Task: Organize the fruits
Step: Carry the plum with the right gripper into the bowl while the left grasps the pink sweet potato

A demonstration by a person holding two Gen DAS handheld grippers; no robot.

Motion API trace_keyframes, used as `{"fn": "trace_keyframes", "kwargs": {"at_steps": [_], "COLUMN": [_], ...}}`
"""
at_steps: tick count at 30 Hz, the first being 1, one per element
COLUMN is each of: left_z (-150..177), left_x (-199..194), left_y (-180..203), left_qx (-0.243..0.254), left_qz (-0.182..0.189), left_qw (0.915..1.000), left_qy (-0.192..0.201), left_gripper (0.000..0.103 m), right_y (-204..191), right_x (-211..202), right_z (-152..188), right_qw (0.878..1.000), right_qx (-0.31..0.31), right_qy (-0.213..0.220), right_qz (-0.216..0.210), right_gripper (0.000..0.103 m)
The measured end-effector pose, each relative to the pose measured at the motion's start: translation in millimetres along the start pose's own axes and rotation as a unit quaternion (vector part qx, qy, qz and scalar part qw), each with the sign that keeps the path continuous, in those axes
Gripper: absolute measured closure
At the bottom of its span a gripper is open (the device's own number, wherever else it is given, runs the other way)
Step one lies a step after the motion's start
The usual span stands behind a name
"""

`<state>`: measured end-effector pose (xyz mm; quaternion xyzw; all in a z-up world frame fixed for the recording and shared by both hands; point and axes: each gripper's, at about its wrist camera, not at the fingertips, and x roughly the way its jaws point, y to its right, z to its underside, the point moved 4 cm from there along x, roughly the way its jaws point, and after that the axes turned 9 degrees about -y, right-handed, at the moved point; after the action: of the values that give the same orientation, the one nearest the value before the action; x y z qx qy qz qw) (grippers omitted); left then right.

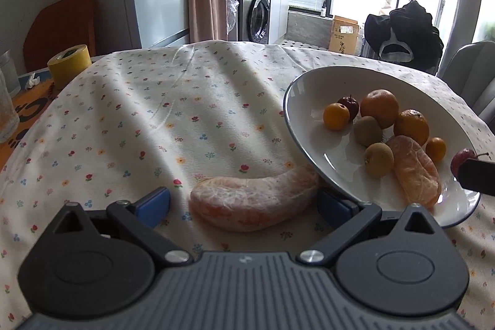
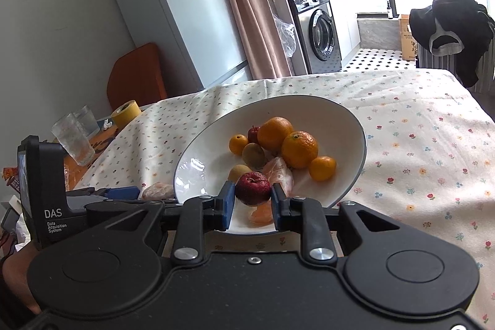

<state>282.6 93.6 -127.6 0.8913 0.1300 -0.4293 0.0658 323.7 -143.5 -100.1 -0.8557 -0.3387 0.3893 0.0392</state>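
A: We're holding a small red apple (image 2: 253, 188) in the right gripper (image 2: 251, 200), pads pinching it on both sides, right over the near rim of the white bowl (image 2: 349, 126). The left view is catching the same apple at the bowl's far right edge.

B: And the left gripper (image 1: 244, 203)?

A: Spread wide and holding nothing. It's straddling a peeled citrus segment (image 1: 253, 206) that's lying on the tablecloth (image 1: 154, 101), one end tucked against the bowl's outer wall (possibly under the rim, we can't tell).

B: So we're doing the drop first?

A: We're thinking so. We're aiming for the bare patch at the bowl's near left, since the mandarins (image 2: 299, 149), kiwis (image 2: 254, 156) and the other peeled segment (image 2: 280, 175) are crowding the middle and right. We're lowering before letting go, because a round apple is likely to roll on that slope.

B: Then the segment?

A: We're closing the left on it gently (soft membrane, likely to tear or squirt), and lifting away from the bowl wall so we're not nudging the bowl.

B: Surroundings?

A: Floral cloth is lying wrinkled over the table, sun striping across it. Yellow tape roll (image 1: 69, 64) and drinking glasses (image 2: 72, 141) are sitting off the cloth at the left edge. Beyond that we're seeing a fridge, a pink curtain, a washing machine (image 1: 258, 10) and laundry hanging by the window.
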Motion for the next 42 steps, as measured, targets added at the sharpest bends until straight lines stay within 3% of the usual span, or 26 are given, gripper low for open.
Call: {"fn": "trace_keyframes", "kwargs": {"at_steps": [3, 10, 15, 30, 34, 42], "left_z": [0, 3, 6, 21, 20, 14], "left_x": [0, -7, -14, -32, -36, -23], "left_y": [-2, -7, -12, -18, -12, 1], "left_qx": [0.001, -0.003, -0.008, 0.001, 0.007, 0.021], "left_qz": [0.009, 0.031, 0.047, 0.041, 0.056, 0.047], "left_qw": [1.0000, 0.9995, 0.9988, 0.9991, 0.9983, 0.9986], "left_qy": [0.003, 0.009, 0.011, 0.002, 0.011, 0.012], "left_gripper": [0.003, 0.018, 0.020, 0.020, 0.019, 0.017], "right_y": [-2, -8, -7, 7, 8, 11], "right_x": [2, 5, 5, 9, 10, 5], "right_z": [-1, -1, -1, 1, 1, 3], "right_qw": [1.000, 1.000, 1.000, 1.000, 1.000, 1.000], "right_qx": [-0.001, -0.008, -0.008, 0.005, 0.004, 0.002], "right_qy": [-0.001, -0.002, -0.002, -0.001, -0.002, -0.001], "right_qz": [-0.001, -0.003, 0.002, 0.024, 0.025, 0.026], "right_gripper": [0.080, 0.080, 0.080, 0.076, 0.075, 0.066]}}
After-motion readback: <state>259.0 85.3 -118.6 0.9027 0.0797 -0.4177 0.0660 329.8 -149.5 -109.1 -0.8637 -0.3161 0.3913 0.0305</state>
